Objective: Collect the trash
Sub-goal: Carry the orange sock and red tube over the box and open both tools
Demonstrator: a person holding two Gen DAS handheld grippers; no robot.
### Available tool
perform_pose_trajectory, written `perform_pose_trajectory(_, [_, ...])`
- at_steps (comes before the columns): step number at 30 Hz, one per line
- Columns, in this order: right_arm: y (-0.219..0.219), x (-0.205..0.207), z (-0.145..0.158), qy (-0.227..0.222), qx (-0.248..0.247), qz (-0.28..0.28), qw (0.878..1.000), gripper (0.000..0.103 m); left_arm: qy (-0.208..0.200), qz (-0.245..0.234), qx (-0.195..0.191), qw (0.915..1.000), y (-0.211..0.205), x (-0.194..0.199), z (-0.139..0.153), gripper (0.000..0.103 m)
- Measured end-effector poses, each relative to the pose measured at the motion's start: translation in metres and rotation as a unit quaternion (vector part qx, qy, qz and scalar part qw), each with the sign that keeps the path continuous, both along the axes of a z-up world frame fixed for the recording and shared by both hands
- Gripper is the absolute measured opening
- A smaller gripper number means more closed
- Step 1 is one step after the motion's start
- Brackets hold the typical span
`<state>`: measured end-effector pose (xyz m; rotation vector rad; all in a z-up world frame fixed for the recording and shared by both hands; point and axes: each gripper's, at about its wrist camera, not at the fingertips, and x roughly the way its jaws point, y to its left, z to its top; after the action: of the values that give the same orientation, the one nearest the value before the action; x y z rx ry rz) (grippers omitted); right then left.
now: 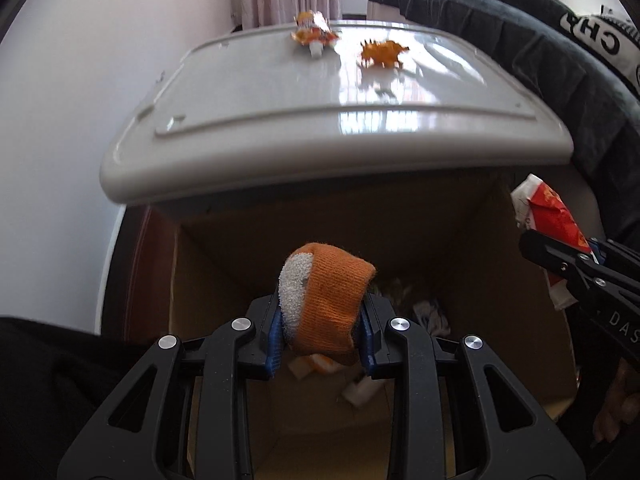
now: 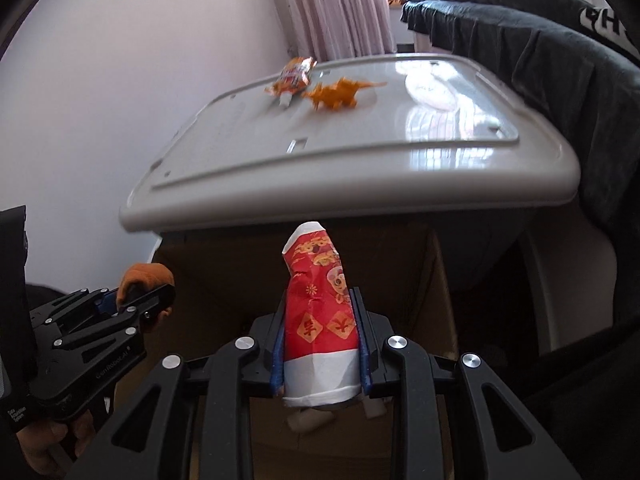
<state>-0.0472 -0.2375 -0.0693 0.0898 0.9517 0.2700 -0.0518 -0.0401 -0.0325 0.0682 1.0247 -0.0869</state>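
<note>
My left gripper [image 1: 322, 322] is shut on an orange and white sock [image 1: 326, 300], held above an open cardboard box [image 1: 188, 280] that has several scraps [image 1: 430, 314] at its bottom. My right gripper [image 2: 320, 340] is shut on a crushed red and white paper cup [image 2: 320, 320], also over the box [image 2: 442, 280]. The cup shows at the right of the left wrist view [image 1: 548, 216]; the sock shows at the left of the right wrist view [image 2: 146, 276]. An orange snack wrapper [image 1: 314, 30] [image 2: 294, 76] and an orange toy dinosaur [image 1: 382, 54] [image 2: 340, 94] lie on the white table [image 1: 280, 140] [image 2: 360, 176].
The white table top overhangs the far side of the box. A dark garment [image 1: 520, 40] [image 2: 560, 80] drapes over the table's right edge. A white wall [image 1: 80, 120] is to the left, pink curtains [image 2: 340, 8] behind.
</note>
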Motion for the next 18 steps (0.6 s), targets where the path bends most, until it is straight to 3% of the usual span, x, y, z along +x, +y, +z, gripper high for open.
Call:
perform_pose_trajectory(5, [0.011,-0.006,-0.012,0.02,-0.027,0.02,0.999,0.028,0.055,0.001,-0.012,0.9984,0.005,-0.004,-0.024,0.028])
perform_pose_trajectory(11, [0.003,0.006,-0.035,0.073,-0.036,-0.002,0.997,0.028,0.1,0.005,-0.023,0.9947,0.005,0.008,-0.05,0.028])
perform_pose_trajectory(18, [0.007,0.011,-0.046,0.096,-0.038,-0.002,0.995,0.033,0.12,0.013,-0.021,0.9924,0.006,0.015,-0.064,0.033])
